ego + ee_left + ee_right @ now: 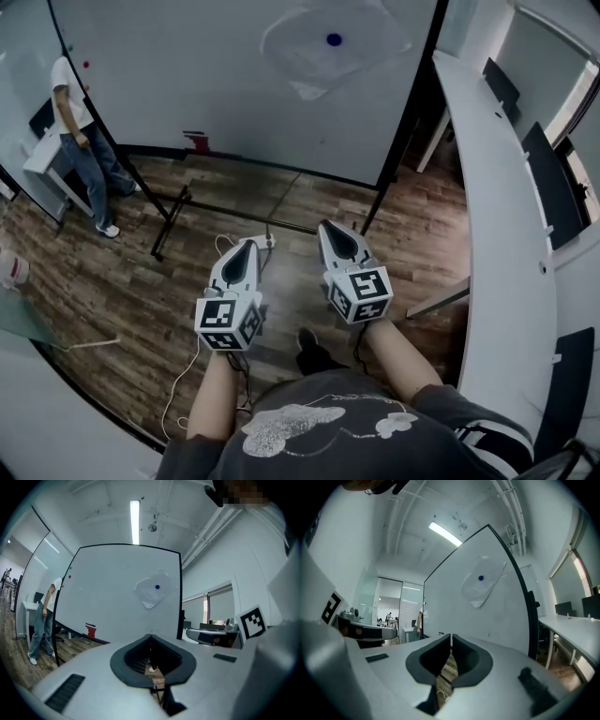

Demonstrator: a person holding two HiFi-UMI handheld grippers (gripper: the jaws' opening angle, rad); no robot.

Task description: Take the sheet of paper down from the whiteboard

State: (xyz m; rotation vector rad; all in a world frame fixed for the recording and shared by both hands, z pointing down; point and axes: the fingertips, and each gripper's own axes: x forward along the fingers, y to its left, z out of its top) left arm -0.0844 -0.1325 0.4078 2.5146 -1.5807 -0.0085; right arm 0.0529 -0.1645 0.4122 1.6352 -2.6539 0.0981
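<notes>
A crumpled white sheet of paper point(330, 45) hangs on the whiteboard point(206, 75), pinned by a blue magnet point(334, 39). The left gripper view shows the paper point(153, 591) on the board's right half; the right gripper view shows the paper point(482, 582) high on the board. My left gripper point(251, 246) and right gripper point(330, 229) are held side by side over the wood floor, pointing level toward the board and well short of it. Both are shut with nothing between the jaws, the left gripper point(150, 635) and right gripper point(451, 636) tips meeting.
A person in a white shirt and jeans point(82, 141) stands at the board's left end. A red eraser point(197, 142) sits on the board's lower edge. A long white desk point(497, 244) runs along the right. The board's black stand point(178, 211) and a cable point(225, 246) lie on the floor ahead.
</notes>
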